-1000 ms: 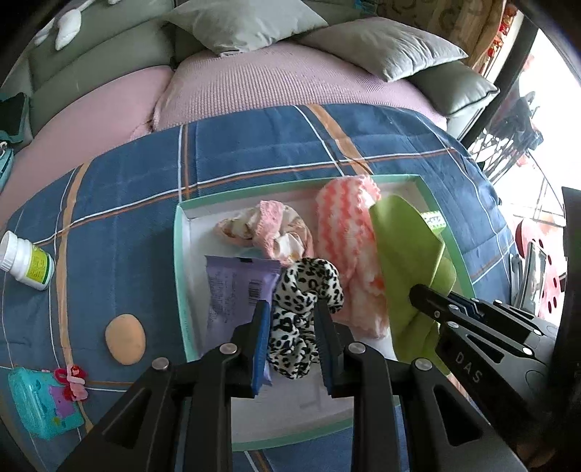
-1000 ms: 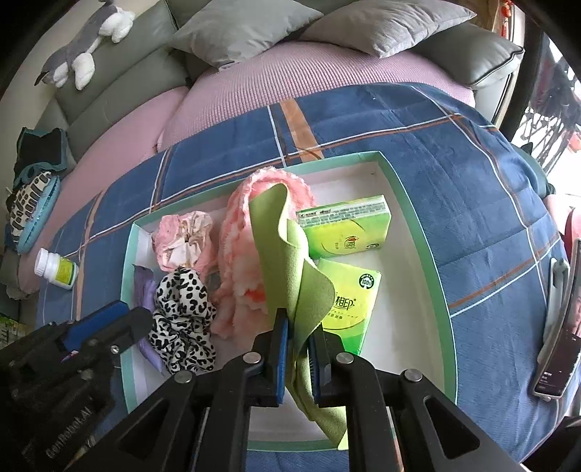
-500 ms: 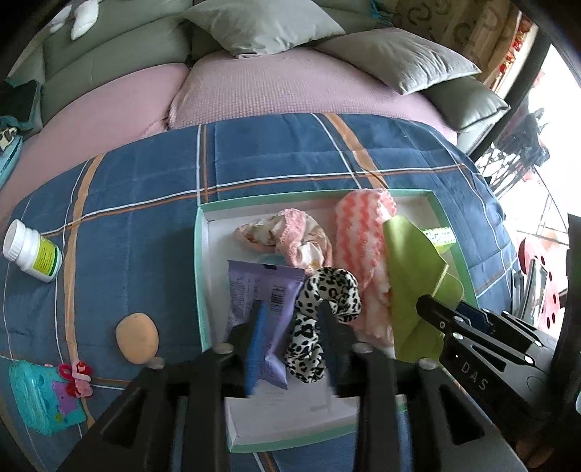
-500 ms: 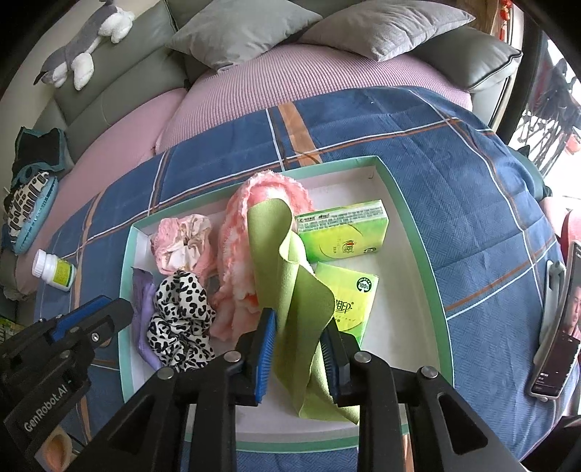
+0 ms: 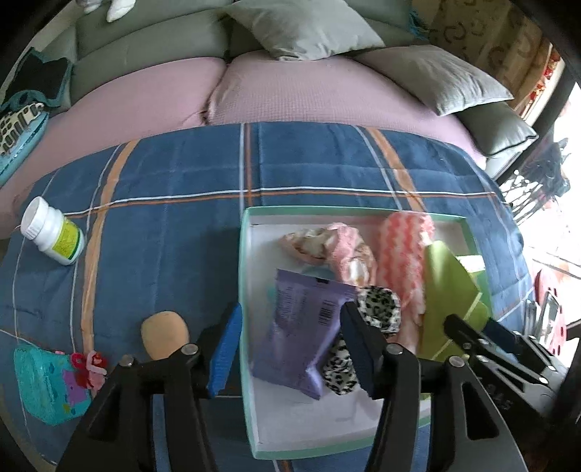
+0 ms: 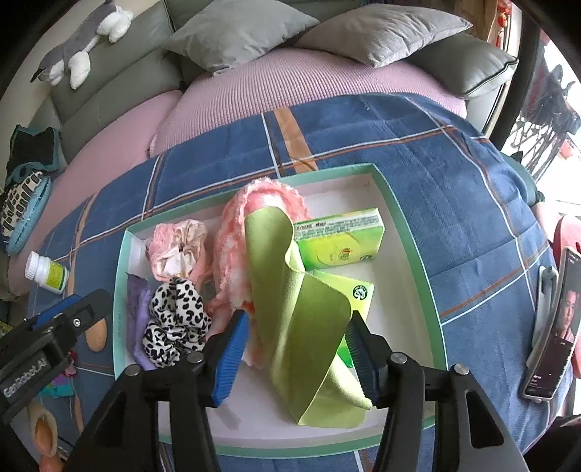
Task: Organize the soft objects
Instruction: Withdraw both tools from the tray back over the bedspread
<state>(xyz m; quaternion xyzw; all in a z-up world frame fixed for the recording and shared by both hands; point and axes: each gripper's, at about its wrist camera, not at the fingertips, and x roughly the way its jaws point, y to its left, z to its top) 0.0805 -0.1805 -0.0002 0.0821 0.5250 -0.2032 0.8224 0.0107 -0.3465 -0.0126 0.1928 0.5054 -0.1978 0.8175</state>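
Observation:
A mint-rimmed white tray (image 6: 406,214) lies on a blue plaid blanket. In it lie a leopard scrunchie (image 6: 174,319), a pink scrunchie (image 6: 178,247), a pink knitted cloth (image 6: 232,236), a green cloth (image 6: 301,312), a purple packet (image 5: 301,326) and two green tissue packs (image 6: 341,243). My right gripper (image 6: 294,352) is open above the green cloth, which lies loose between its fingers. My left gripper (image 5: 290,348) is open over the tray's left rim (image 5: 244,290), above the purple packet and leopard scrunchie (image 5: 377,308).
On the blanket left of the tray lie a white pill bottle (image 5: 51,232), a tan oval sponge (image 5: 163,334) and a teal pouch (image 5: 47,385). A phone (image 6: 555,330) stands at the right. Grey pillows (image 6: 381,29) and a plush toy (image 6: 80,47) lie behind.
Both grippers opened. The left let go of the leopard scrunchie and drew back to the left. The right released the green cloth, which now lies in the tray.

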